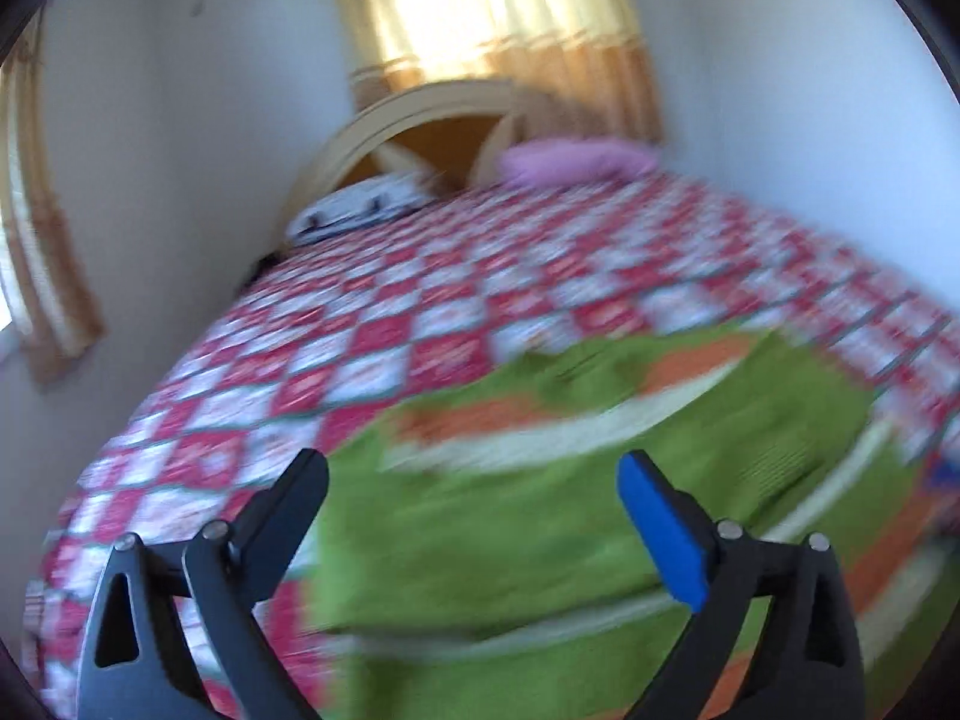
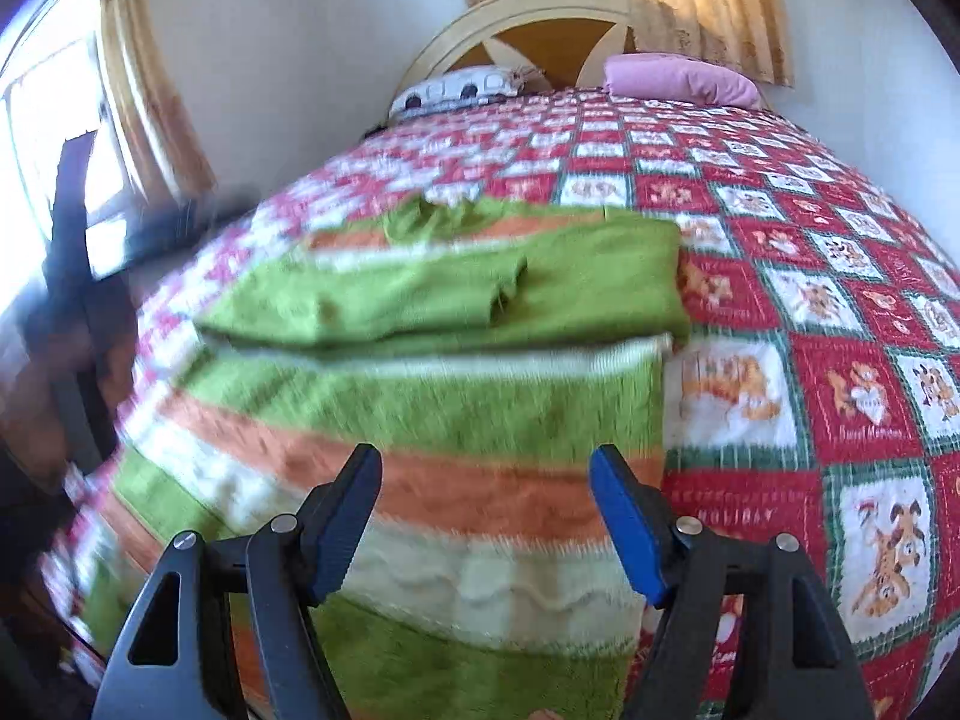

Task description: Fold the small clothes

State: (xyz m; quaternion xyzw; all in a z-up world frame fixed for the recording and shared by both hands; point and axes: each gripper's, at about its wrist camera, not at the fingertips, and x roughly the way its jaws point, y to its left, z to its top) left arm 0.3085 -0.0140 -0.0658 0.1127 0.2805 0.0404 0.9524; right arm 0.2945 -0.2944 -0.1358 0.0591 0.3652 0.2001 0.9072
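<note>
A green sweater (image 2: 456,384) with orange and white stripes lies on the red and white checked bedspread (image 2: 780,276). One sleeve is folded across its chest. My right gripper (image 2: 486,474) is open and empty, just above the sweater's lower striped part. In the left wrist view the sweater (image 1: 540,510) is blurred and fills the lower right. My left gripper (image 1: 474,480) is open and empty, hovering over the sweater's left edge.
A pink pillow (image 2: 678,81) and a white patterned pillow (image 2: 462,87) lie by the arched wooden headboard (image 2: 540,18). Curtained windows are behind the bed and on the left wall (image 2: 144,90). The bed's left edge drops off near dark furniture (image 2: 72,252).
</note>
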